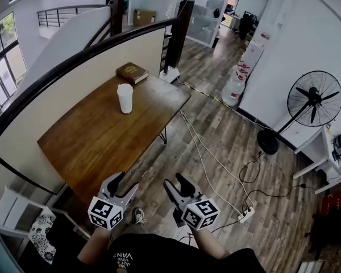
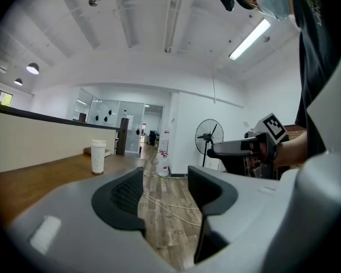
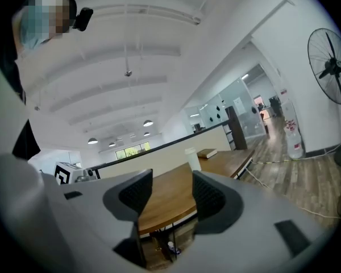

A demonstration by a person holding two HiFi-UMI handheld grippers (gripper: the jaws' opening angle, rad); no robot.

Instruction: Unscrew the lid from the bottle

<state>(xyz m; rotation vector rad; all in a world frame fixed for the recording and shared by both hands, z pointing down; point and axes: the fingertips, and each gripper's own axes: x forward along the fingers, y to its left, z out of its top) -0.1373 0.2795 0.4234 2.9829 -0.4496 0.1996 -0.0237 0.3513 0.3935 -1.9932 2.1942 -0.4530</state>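
Not started: the lidded bottle (image 1: 125, 98) is standing untouched on the table (image 1: 91, 144); left gripper (image 1: 125, 183) and right gripper (image 1: 175, 181) are hovering empty, jaws apart.

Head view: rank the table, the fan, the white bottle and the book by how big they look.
1. table
2. fan
3. white bottle and book: they look about alike, so I won't rank them.

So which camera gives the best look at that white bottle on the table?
The head view: the white bottle stands whole and unobstructed on the wooden table. The left gripper view shows it side-on, small and far off. In the right gripper view it is faint, its base cut off by the right claw.
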